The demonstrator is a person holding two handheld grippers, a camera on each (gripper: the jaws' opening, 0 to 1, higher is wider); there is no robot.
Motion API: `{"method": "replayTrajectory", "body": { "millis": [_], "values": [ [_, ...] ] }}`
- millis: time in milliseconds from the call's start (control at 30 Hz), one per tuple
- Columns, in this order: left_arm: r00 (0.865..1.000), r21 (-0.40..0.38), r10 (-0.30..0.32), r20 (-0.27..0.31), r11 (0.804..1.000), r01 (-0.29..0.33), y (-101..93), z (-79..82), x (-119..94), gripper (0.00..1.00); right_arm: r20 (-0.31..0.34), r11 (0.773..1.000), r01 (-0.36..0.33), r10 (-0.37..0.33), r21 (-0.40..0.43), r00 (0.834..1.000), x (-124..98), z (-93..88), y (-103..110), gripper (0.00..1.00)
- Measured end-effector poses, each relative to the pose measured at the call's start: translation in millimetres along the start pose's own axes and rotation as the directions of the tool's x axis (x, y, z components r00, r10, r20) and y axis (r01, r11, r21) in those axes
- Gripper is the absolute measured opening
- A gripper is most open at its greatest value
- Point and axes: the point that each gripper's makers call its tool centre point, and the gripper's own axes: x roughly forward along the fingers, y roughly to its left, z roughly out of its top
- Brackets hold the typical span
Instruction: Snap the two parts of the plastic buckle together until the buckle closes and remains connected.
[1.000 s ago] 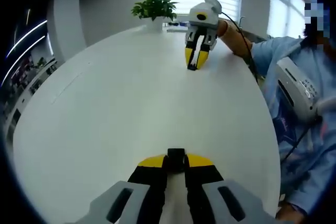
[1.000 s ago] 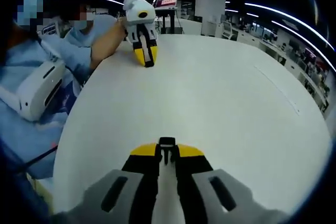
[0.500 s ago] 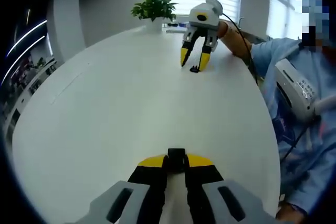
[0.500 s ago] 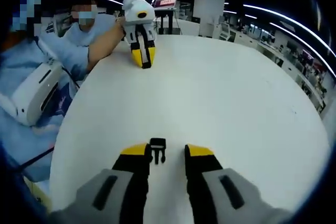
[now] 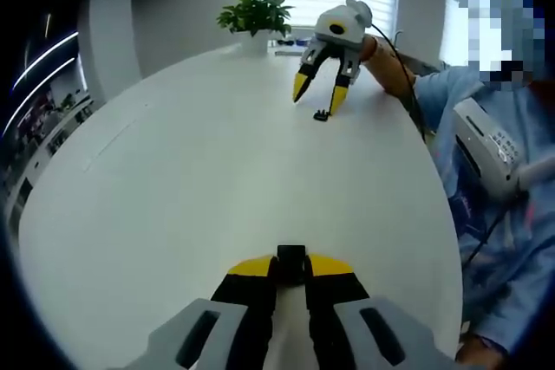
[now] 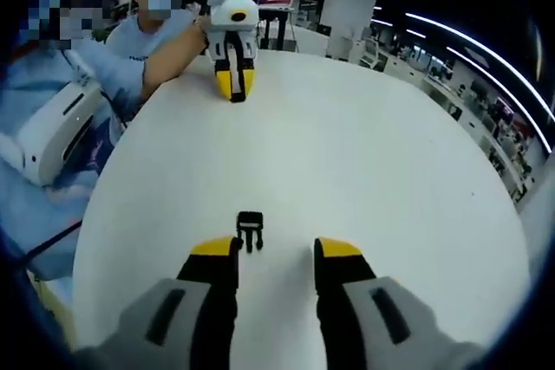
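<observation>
right hand-held gripper (image 6: 273, 253) spread wide, clear of pronged buckle half (image 6: 251, 229); left hand-held gripper (image 5: 291, 268) pinching socket half (image 5: 291, 256).

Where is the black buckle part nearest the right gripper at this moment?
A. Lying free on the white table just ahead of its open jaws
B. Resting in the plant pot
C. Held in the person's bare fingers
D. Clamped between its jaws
A: in the right gripper view, the black buckle part lies on the white table beyond the spread jaws of the right gripper, untouched.

Potted plant (image 5: 254, 13) at white table's (image 5: 191, 162) far edge.
</observation>
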Motion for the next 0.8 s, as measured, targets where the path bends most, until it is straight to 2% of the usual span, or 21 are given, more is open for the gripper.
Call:
{"method": "replayTrajectory", "body": {
  "millis": [100, 200, 267, 400, 433, 467, 533, 667, 700, 800],
  "values": [
    [1.000, 0.002, 0.001, -0.001, 1.000, -0.001, 1.0, 0.1, 0, 0.12, -0.011, 1.000, 0.018, -0.017, 0.013, 1.000, -2, -4.0, -6, 0.34],
    [1.000, 0.001, 0.001, 0.000, 1.000, -0.001, 0.6, 0.0, 1, 0.12, 0.007, 0.999, 0.045, -0.045, 0.023, 0.999, 0, -1.0, -15, 0.34],
    [1.000, 0.002, 0.001, 0.000, 1.000, -0.001, 1.2, -0.3, 1, 0.12, -0.008, 0.996, 0.066, -0.066, 0.055, 0.998, -1, -5.7, -18, 0.34],
    [1.000, 0.000, 0.000, 0.002, 1.000, 0.000, 1.4, -0.5, 0, 0.12, -0.030, 0.993, 0.106, -0.105, 0.043, 0.994, -4, -11.7, -24, 0.31],
    [1.000, 0.000, -0.001, 0.002, 1.000, 0.001, 0.8, -0.6, 0, 0.12, -0.009, 0.989, 0.144, -0.144, 0.019, 0.989, -4, -7.3, -34, 0.30],
    [1.000, -0.001, -0.001, 0.002, 1.000, 0.001, 0.1, -0.6, 1, 0.12, -0.027, 0.990, 0.133, -0.132, 0.051, 0.991, -3, -11.2, -31, 0.30],
    [1.000, 0.003, 0.001, 0.001, 1.000, -0.001, 0.0, -0.5, 1, 0.12, 0.002, 0.990, 0.139, -0.139, 0.036, 0.990, -1, -6.1, -34, 0.28],
    [1.000, 0.005, 0.004, -0.001, 1.000, -0.004, -1.3, -0.2, 1, 0.12, 0.025, 0.988, 0.145, -0.147, 0.060, 0.989, 8, -2.0, -32, 0.26],
    [1.000, 0.006, 0.004, -0.001, 1.000, -0.004, -1.7, -0.2, 1, 0.12, 0.036, 0.984, 0.169, -0.171, 0.048, 0.985, 9, 1.3, -36, 0.26],
    [1.000, 0.006, 0.004, 0.000, 1.000, -0.004, -3.0, 0.0, 2, 0.12, 0.002, 0.961, 0.268, -0.269, -0.067, 0.963, 1, 0.1, -50, 0.23]
  ]
}}
